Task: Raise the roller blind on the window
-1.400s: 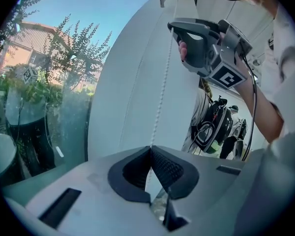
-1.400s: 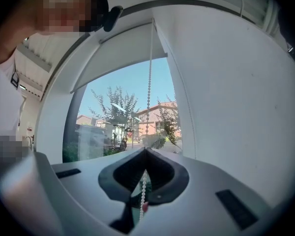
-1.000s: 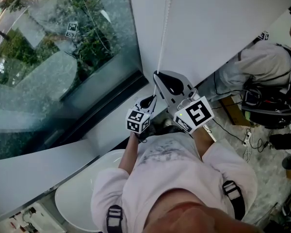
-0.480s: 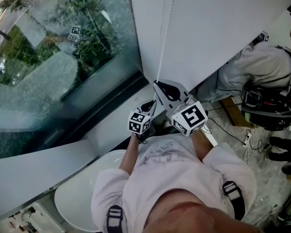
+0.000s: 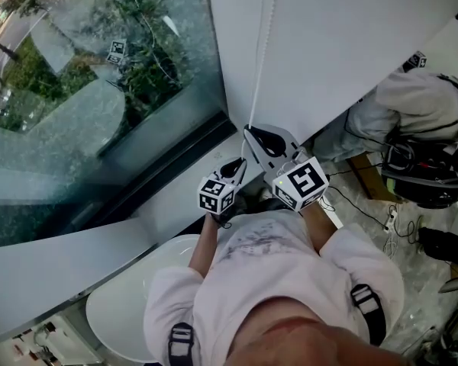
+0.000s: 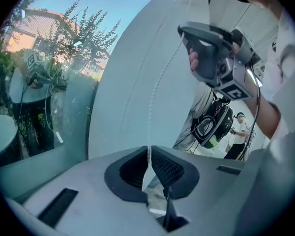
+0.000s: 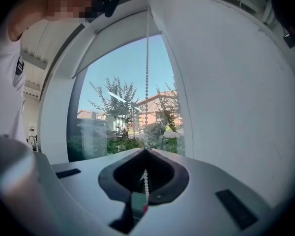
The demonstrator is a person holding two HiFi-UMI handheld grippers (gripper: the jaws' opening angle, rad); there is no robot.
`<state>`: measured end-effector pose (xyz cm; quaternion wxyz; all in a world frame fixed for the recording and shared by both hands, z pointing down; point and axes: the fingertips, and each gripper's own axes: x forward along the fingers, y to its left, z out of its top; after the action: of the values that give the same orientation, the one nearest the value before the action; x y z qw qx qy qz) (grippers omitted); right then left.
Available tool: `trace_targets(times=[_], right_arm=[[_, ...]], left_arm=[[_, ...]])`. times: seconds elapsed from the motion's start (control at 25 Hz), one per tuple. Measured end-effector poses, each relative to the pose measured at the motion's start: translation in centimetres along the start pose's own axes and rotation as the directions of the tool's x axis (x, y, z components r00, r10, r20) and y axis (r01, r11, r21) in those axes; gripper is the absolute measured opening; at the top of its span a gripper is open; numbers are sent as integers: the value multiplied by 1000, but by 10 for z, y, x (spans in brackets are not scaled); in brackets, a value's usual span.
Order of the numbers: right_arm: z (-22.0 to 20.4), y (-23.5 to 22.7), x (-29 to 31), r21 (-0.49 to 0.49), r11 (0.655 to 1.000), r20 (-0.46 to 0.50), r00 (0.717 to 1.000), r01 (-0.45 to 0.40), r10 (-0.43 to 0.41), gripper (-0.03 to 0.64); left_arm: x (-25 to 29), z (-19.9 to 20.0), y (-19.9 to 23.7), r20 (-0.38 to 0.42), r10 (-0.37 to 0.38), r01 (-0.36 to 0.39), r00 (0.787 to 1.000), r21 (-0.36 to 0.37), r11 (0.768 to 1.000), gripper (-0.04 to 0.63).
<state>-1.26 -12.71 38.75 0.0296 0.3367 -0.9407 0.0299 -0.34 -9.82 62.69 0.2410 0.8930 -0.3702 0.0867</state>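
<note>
Chain gripped twice!
Left hand-held gripper (image 6: 148,151), right hand-held gripper (image 7: 146,151) both clamp the bead chain (image 7: 147,73) toward twelve o'clock, for hauling the roller blind (image 7: 120,38).

White bead chain (image 7: 145,181), white roller blind (image 7: 122,36), green trees (image 7: 113,100), blue sky (image 7: 125,68)
</note>
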Motion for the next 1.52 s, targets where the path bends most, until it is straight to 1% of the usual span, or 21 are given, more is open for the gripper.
trace_targets(times=[0.16, 0.24, 0.32, 0.44, 0.56, 0.8, 0.88, 0.96, 1.04, 1.12, 1.2, 1.28, 1.4, 1.52], right_arm=[[0, -4, 3, -3, 1000, 3, 1000, 3, -3, 61], [-1, -4, 4, -2, 1000, 2, 1000, 5, -5, 61], [-1, -5, 6, -4, 1000, 2, 1000, 5, -5, 61], [-1, -10, 6, -8, 1000, 3, 1000, 7, -7, 61], [-3, -15, 4, -10, 1000, 4, 1000, 11, -11, 61], [-2, -15, 5, -7, 1000, 6, 1000, 12, -12, 61], [-2, -14, 7, -9, 1000, 6, 1000, 10, -10, 61], [-2, -12, 9, -13, 1000, 5, 1000, 6, -6, 61], [-2, -9, 9, -16, 1000, 3, 1000, 1, -1, 61], [-2, -6, 9, -18, 1000, 4, 1000, -2, 2, 61], [-2, -6, 8, -17, 1000, 5, 1000, -3, 3, 61], [-2, -6, 8, -18, 1000, 4, 1000, -4, 4, 61], [-3, -4, 6, -25, 1000, 2, 1000, -12, 12, 61], [-4, -3, 5, -20, 1000, 3, 1000, -15, 15, 61]], left_arm=[[-20, 43, -13, 75, -30, 28, 997, 25, 999, 12], [-32, 68, -21, 121, -47, 41, 992, 49, 998, 15], [-46, 97, -30, 170, -67, 55, 983, 76, 996, 34], [-61, 143, -45, 231, -98, 68, 968, 134, 989, 56], [-71, 186, -60, 269, -107, 49, 957, 215, 975, 63], [-89, 260, -91, 354, -162, 36, 921, 338, 940, 74], [-93, 285, -98, 396, -178, 27, 901, 359, 933, 74], [-95, 307, -100, 441, -178, 6, 880, 365, 931, 74], [-96, 323, -102, 462, -177, -10, 869, 374, 927, 74], [-96, 333, -106, 465, -185, -12, 866, 389, 921, 74], [-94, 339, -108, 463, -183, -21, 867, 401, 916, 74], [-91, 342, -109, 457, -178, -26, 872, 405, 914, 66], [-87, 340, -111, 443, -175, -21, 879, 403, 915, 25], [-86, 338, -112, 430, -170, -22, 887, 405, 914, 18]])
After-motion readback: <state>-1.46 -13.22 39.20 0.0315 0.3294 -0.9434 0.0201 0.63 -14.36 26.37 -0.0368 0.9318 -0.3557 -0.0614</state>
